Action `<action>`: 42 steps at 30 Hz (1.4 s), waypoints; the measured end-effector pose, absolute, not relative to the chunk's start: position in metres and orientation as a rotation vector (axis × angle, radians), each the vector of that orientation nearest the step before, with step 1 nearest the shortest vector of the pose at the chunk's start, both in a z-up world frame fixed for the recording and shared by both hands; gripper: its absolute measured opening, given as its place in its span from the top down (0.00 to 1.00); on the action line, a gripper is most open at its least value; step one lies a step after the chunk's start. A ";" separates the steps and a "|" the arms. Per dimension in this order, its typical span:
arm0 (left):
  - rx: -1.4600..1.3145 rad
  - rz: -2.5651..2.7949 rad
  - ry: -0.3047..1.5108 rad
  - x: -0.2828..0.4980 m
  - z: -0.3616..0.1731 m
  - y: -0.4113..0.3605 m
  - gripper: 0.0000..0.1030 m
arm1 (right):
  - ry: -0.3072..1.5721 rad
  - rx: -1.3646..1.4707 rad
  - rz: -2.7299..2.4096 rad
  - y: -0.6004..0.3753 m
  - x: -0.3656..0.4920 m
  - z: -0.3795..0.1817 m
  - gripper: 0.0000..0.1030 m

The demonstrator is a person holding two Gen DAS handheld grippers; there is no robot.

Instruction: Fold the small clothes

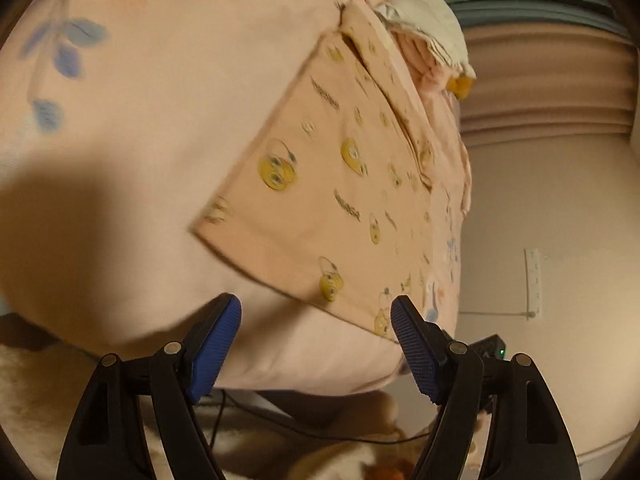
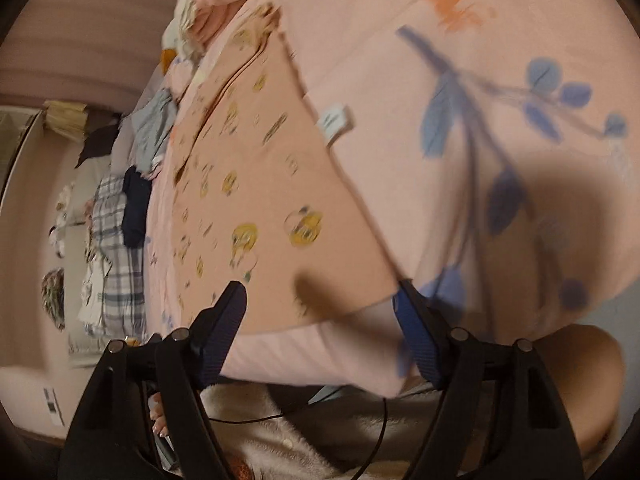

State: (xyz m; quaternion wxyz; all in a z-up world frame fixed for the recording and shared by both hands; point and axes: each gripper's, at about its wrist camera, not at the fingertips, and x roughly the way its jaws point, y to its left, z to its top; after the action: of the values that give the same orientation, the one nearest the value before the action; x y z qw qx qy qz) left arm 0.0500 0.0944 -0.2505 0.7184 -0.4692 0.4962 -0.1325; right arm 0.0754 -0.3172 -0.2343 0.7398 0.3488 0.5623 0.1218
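A small peach garment [image 1: 320,200] printed with yellow cartoon faces lies flat on the pink floral bedsheet [image 1: 140,120]. It also shows in the right wrist view [image 2: 256,184], with a white label [image 2: 334,122] at one edge. My left gripper [image 1: 316,312] is open and empty, its blue pads just short of the garment's near edge. My right gripper [image 2: 320,292] is open and empty, hovering at the garment's near corner. Both views are motion-blurred.
A white plush duck [image 1: 424,12] lies at the far end of the bed. Several other clothes, grey, navy and plaid [image 2: 120,240], are piled along the bed's far side. A black cable [image 1: 300,428] and fluffy fabric lie below the bed edge.
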 end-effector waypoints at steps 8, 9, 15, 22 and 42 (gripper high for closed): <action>-0.728 -0.095 0.941 0.085 -0.229 0.055 0.41 | 1.176 0.780 0.301 -0.297 0.094 -0.239 0.51; -0.666 -0.051 0.936 0.086 -0.229 0.050 0.45 | 1.171 0.776 0.294 -0.297 0.094 -0.243 0.55; -0.520 0.107 0.924 0.090 -0.234 0.037 0.71 | 1.116 0.859 0.267 -0.318 0.091 -0.260 0.96; -0.454 0.190 0.890 0.069 -0.228 0.042 0.88 | 1.012 0.901 0.298 -0.320 0.076 -0.257 0.94; -0.301 0.236 0.789 0.357 -0.159 0.057 0.91 | 0.922 0.626 0.234 -0.281 0.346 -0.159 0.94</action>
State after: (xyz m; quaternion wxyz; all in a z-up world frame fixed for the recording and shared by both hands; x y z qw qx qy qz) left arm 0.3570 0.0574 -0.1590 0.9055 -0.1456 0.3819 0.1141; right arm 0.3458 -0.2807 -0.1586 0.8423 0.2964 0.4363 0.1106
